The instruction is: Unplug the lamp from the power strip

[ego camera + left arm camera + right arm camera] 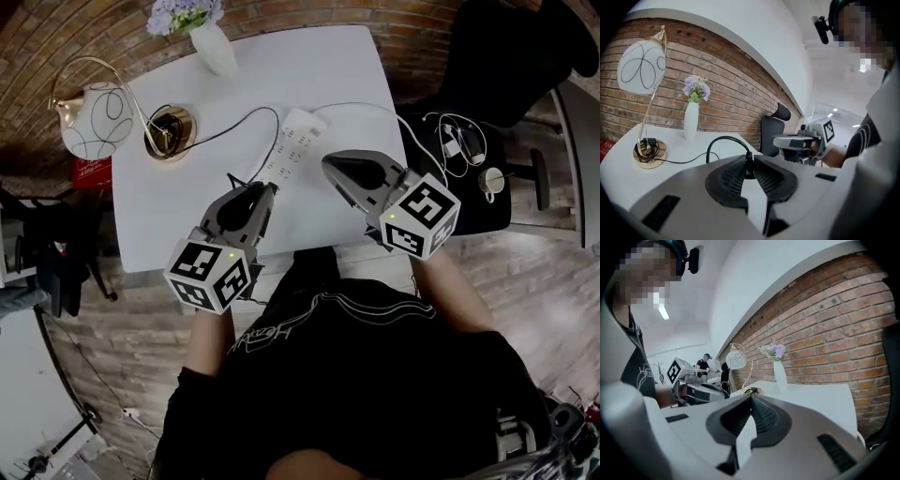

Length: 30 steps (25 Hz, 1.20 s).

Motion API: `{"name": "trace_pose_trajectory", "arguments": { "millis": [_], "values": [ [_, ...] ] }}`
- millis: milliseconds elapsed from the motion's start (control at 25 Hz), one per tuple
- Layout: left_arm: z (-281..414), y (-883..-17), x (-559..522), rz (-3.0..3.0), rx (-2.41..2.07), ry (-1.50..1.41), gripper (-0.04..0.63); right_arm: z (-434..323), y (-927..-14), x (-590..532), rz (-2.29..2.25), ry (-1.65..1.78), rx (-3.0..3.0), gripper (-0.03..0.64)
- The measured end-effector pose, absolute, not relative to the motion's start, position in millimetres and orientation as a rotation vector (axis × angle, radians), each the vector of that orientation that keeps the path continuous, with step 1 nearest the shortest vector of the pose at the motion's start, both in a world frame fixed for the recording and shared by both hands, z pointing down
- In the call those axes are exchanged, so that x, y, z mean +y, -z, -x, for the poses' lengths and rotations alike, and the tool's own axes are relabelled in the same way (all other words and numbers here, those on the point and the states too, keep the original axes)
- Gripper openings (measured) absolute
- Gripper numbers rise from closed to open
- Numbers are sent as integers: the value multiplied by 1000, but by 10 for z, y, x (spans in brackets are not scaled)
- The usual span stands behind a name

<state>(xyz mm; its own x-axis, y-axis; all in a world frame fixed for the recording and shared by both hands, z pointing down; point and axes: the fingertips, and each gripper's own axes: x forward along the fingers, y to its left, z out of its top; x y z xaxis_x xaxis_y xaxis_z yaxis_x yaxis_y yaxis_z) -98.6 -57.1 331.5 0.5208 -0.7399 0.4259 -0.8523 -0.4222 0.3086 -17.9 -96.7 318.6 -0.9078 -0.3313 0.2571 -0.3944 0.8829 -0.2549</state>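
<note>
The lamp, with a white globe shade (94, 120) and gold base (170, 133), stands at the table's left. Its black cord (246, 117) loops over to my left gripper (266, 188). The left gripper view shows that gripper (748, 161) shut on the black plug (748, 158), with the cord arching up out of the jaws. The white power strip (298, 141) lies mid-table, just beyond both grippers. No strip shows under the plug in the left gripper view. My right gripper (328, 164) hovers beside the strip, its jaws (751, 398) shut with nothing between them.
A white vase with purple flowers (214, 45) stands at the table's far edge. The strip's white cable (375, 106) runs off to the right. To the right are a black office chair (506, 56) and a dark stand holding cables and a cup (489, 184).
</note>
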Motion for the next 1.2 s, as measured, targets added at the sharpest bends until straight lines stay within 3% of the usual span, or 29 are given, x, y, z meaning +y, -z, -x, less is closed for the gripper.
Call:
{"name": "trace_pose_trajectory", "arguments": {
  "millis": [560, 1200],
  "values": [
    [776, -2708, -62, -2338, -1370, -273, 48, 32, -2618, -319, -398, -373, -2944, -3],
    [665, -2593, 123, -2350, -1400, -286, 48, -16, -2556, -139, -372, -368, -2957, -3]
  ]
}}
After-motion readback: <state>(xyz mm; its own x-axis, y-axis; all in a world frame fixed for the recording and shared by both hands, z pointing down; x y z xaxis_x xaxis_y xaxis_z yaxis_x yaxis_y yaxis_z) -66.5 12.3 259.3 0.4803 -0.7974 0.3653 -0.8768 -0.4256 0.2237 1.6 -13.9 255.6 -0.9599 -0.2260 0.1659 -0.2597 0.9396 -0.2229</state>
